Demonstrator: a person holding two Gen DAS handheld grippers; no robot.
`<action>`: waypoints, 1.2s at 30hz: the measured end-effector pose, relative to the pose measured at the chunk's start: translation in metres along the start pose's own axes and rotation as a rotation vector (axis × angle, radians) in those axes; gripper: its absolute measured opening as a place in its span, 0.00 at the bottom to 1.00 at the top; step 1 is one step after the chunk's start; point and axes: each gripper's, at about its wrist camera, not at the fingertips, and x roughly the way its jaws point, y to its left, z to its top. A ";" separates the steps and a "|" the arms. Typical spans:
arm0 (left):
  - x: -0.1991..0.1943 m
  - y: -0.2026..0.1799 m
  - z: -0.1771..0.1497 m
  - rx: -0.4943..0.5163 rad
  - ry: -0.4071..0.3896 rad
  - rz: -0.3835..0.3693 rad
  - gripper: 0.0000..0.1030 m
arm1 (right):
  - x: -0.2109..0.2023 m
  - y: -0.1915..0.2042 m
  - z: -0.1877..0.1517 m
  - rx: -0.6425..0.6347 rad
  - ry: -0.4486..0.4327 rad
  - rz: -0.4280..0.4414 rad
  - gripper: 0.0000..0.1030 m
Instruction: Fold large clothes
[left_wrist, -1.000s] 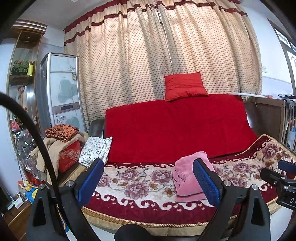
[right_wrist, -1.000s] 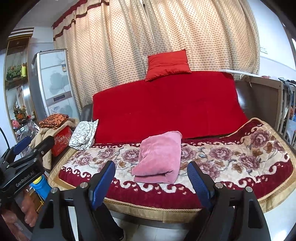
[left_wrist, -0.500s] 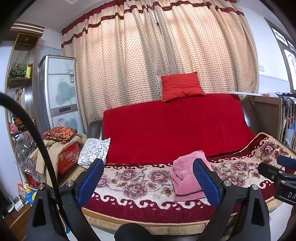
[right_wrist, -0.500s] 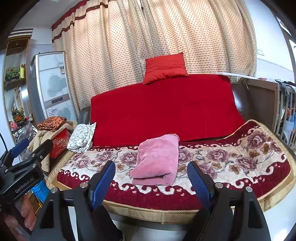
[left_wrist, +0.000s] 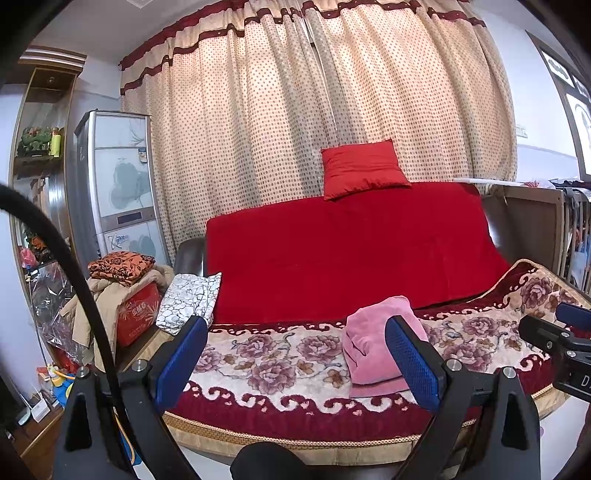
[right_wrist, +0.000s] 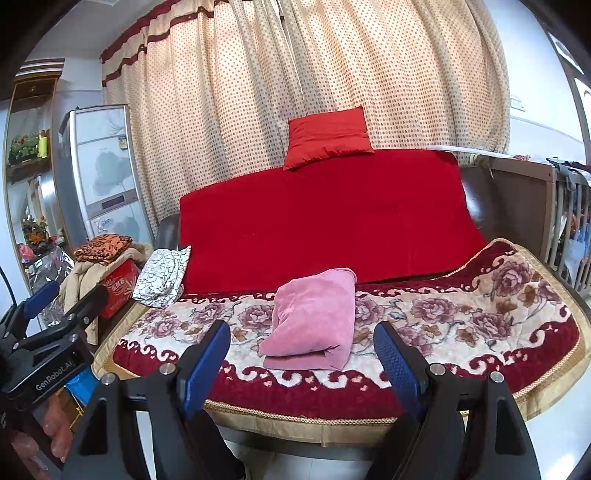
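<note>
A pink garment (right_wrist: 314, 321) lies folded in a thick bundle on the floral blanket (right_wrist: 461, 325) that covers the sofa seat; it also shows in the left wrist view (left_wrist: 369, 343). My left gripper (left_wrist: 295, 363) is open and empty, held in front of the sofa's front edge, apart from the bundle. My right gripper (right_wrist: 303, 360) is open and empty, in front of the bundle and not touching it. The left gripper shows at the left edge of the right wrist view (right_wrist: 55, 321), and the right gripper at the right edge of the left wrist view (left_wrist: 557, 332).
A red cover (right_wrist: 325, 221) drapes the sofa back, with a red cushion (right_wrist: 327, 136) on top. A black-and-white cloth (right_wrist: 162, 273) lies at the seat's left end. A red box with piled clothes (right_wrist: 107, 258) and a tall fridge (right_wrist: 99, 177) stand left. A wooden rail (right_wrist: 524, 206) stands right.
Both grippers have drawn back a little from the sofa and tilted up slightly. The pink bundle has not moved. Both stay open.
</note>
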 end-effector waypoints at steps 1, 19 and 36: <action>0.000 0.000 0.000 0.000 0.000 0.000 0.94 | 0.000 0.000 0.000 0.000 0.000 0.000 0.80; -0.003 0.001 -0.002 -0.001 0.000 0.000 0.94 | -0.001 0.000 0.000 -0.002 -0.001 -0.002 0.80; -0.002 0.005 -0.004 -0.002 0.008 -0.004 0.94 | -0.004 0.006 -0.001 -0.008 -0.008 -0.005 0.80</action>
